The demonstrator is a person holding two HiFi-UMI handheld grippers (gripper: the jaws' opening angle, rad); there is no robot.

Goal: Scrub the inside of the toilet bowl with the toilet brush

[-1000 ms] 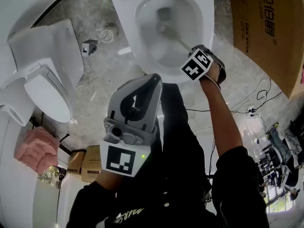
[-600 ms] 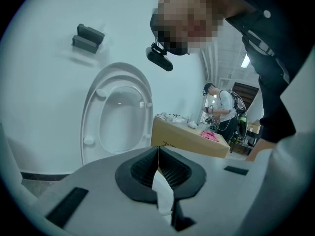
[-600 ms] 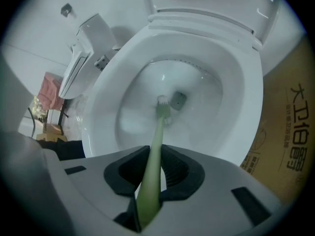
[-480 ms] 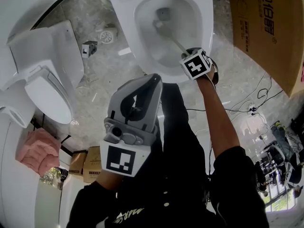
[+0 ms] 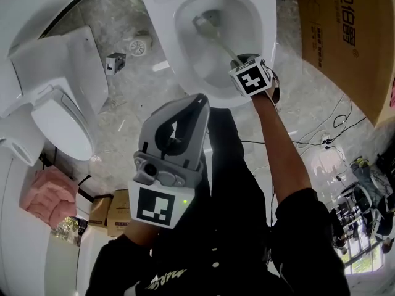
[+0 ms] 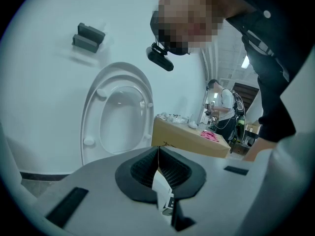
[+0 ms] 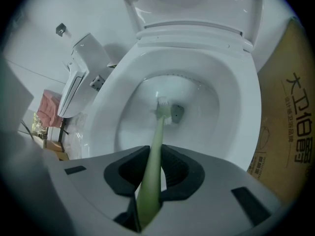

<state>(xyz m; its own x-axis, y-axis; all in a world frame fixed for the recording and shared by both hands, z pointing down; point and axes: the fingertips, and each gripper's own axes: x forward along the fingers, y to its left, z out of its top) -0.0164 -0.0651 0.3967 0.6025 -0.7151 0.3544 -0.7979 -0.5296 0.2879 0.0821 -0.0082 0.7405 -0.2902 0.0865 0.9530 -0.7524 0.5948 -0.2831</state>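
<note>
The white toilet bowl (image 5: 271, 17) stands open at the top of the head view. Its rim (image 7: 236, 97) fills the right gripper view. A pale green toilet brush (image 7: 155, 141) runs forward from my right gripper (image 7: 150, 176), which is shut on its handle. The brush head (image 7: 163, 108) rests low inside the bowl beside the drain opening, and it shows as a grey brush head (image 5: 207, 24) from above. My right gripper (image 5: 242, 61) hovers over the bowl's near rim. My left gripper (image 5: 196, 106) is held back near the body, shut and empty, and its left gripper (image 6: 158, 163) view faces away from the bowl.
A second toilet (image 5: 55, 103) with its lid down lies at the left. A large cardboard box (image 5: 345, 36) leans at the right, with cables (image 5: 333, 128) on the floor below it. A small wheel (image 5: 141, 45) and a small cube (image 5: 115, 61) lie on the stone floor.
My right gripper has moved up and left over the bowl's near rim, pushing the brush head farther into the bowl toward its left side. The left gripper has barely moved.
</note>
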